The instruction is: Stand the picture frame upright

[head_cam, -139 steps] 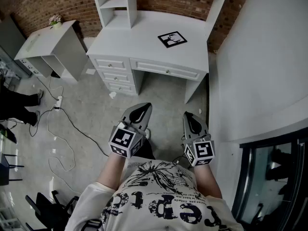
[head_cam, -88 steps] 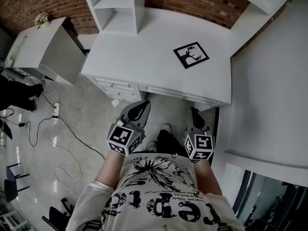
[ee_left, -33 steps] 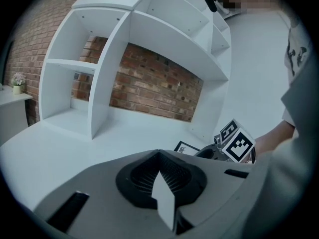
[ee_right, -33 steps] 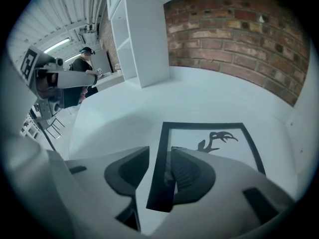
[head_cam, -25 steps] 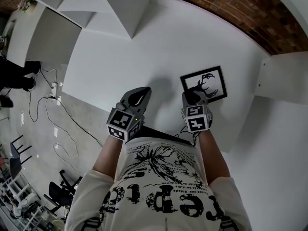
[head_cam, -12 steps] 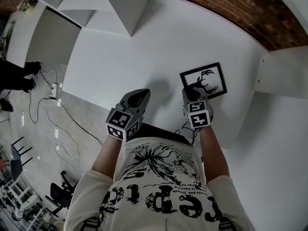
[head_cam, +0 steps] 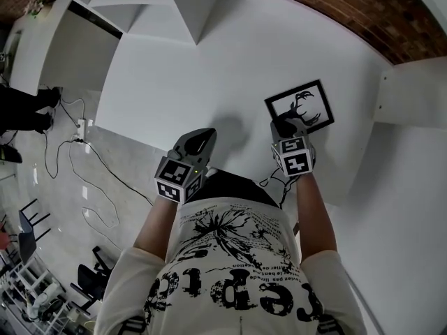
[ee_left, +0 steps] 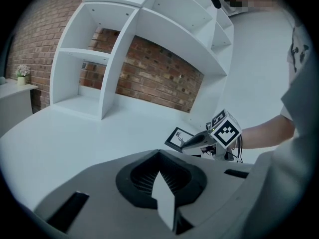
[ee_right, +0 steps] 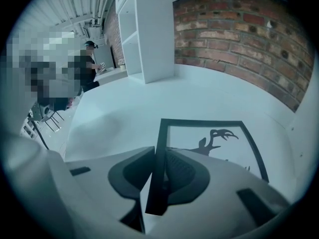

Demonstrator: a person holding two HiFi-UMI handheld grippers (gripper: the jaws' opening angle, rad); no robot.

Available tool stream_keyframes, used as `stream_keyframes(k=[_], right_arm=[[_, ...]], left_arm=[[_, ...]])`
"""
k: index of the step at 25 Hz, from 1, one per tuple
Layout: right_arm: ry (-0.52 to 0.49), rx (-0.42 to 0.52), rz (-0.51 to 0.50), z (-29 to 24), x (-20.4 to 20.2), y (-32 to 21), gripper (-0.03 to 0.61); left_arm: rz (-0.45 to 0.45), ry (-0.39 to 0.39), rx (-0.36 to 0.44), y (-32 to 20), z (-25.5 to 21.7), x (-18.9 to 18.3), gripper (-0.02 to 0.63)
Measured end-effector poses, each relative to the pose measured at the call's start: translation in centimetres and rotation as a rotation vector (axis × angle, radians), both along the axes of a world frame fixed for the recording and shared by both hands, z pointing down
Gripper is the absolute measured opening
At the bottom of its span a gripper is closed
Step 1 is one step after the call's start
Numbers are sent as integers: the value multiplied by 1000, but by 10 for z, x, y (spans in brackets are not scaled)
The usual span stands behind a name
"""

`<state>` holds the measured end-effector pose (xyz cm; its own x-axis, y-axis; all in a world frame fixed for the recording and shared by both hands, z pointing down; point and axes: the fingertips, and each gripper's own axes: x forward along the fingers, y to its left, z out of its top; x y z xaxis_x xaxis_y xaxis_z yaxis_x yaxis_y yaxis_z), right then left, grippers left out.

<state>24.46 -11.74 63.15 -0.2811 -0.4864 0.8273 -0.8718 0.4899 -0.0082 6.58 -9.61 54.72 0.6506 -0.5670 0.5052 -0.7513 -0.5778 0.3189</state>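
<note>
The black picture frame (head_cam: pixel 307 107) with a deer silhouette lies flat on the white desk (head_cam: pixel 209 68), towards its right end. My right gripper (head_cam: pixel 283 125) points steeply down at the frame's near left corner. In the right gripper view the frame's (ee_right: pixel 209 138) black edge runs between the two jaws of my right gripper (ee_right: pixel 157 183). Those jaws have just been closing and now press on that edge. My left gripper (head_cam: pixel 201 137) hovers over the desk's front edge, to the left of the right one, shut with nothing in it. The left gripper view shows the frame (ee_left: pixel 177 137) beyond the right gripper (ee_left: pixel 192 141).
A white shelf unit (head_cam: pixel 174 12) stands on the desk's far left, against a brick wall (head_cam: pixel 335 5). A white side panel (head_cam: pixel 412 96) rises at the desk's right end. Cables (head_cam: pixel 77 159) lie on the floor to the left, near a person's legs (head_cam: pixel 21 110).
My right gripper's jaws have narrowed onto the frame's near edge. The left gripper has drifted a little along the desk's front edge. The frame has stayed flat on the desk.
</note>
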Motion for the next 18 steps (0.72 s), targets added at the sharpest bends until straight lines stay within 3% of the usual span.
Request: stream_keyframes(k=[18], right_arm=[[18, -45, -92, -1, -55, 58, 71]], left_arm=[[33, 10, -20, 38, 1, -32, 12]])
